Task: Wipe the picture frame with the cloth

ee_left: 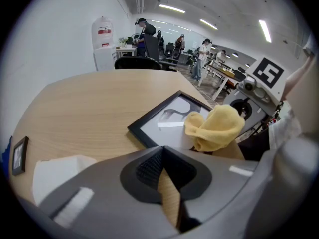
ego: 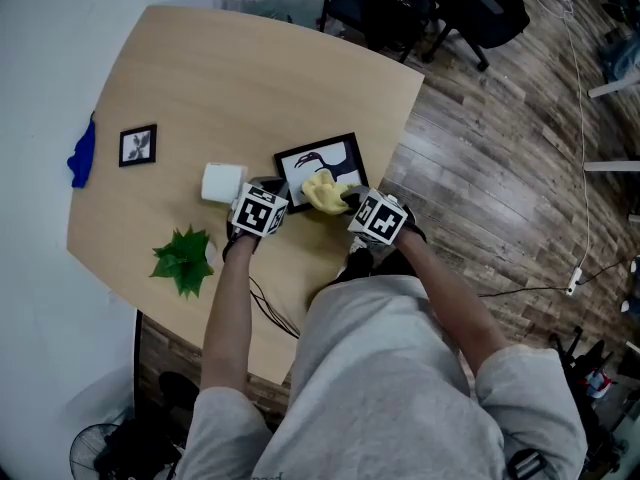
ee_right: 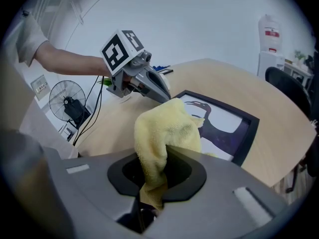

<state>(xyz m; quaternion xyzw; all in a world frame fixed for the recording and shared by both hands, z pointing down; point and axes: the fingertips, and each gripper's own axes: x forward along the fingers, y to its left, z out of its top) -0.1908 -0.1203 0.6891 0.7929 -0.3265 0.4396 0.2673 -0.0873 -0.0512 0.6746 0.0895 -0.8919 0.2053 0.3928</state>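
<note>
R gripper (ee_right: 152, 183) clamped on cloth (ego: 325, 190), which sits on frame (ego: 335, 156), near table (ego: 230, 78) edge. L gripper (ee_left: 165, 172) pinched shut, empty, by frame corner. Rec: light pressure, short strokes, pin frame w/ L.

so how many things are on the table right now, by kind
picture frames: 2 (large frame, small frame)
cloths: 1 (yellow cloth)
rolls: 1 (white roll)
plants: 1 (green plant)
unclear kind: 1 (blue thing at the table's edge)
total: 6
</note>
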